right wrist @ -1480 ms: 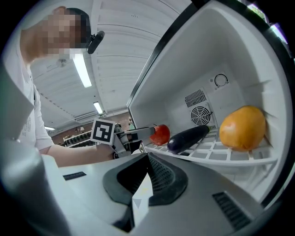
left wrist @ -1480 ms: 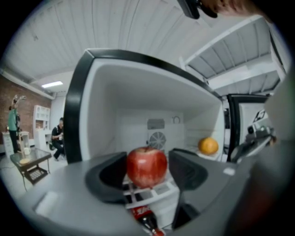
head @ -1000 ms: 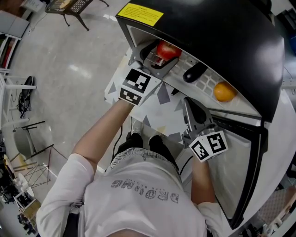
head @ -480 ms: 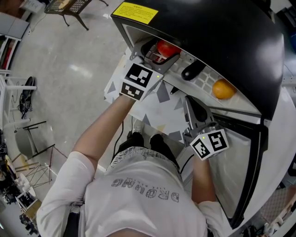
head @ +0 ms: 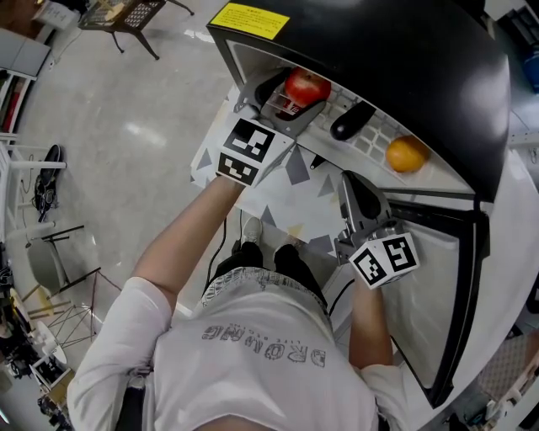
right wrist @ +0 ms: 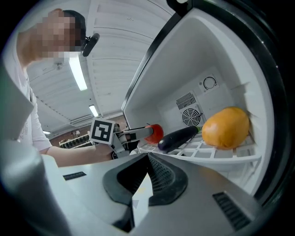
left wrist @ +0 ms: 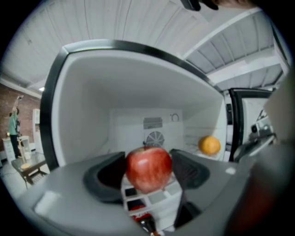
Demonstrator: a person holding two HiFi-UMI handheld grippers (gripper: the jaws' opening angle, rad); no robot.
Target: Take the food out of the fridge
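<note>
One glossy round apple (left wrist: 148, 169) clamped in left gripper (left wrist: 148, 161); right gripper (right wrist: 147, 160) closed, empty.

The grey floor (head: 109, 143) is shiny. A white mat (head: 282, 198) with grey triangles lies on it, and a white shoe (head: 252, 229) is at its near edge. A wire table (head: 126, 12) stands in the top corner. Far off, a person in a green top (left wrist: 12, 131) stands by a brick wall (left wrist: 20, 99), near a small table (left wrist: 28, 163). A long light (right wrist: 77, 73) glows on the ceiling.
</note>
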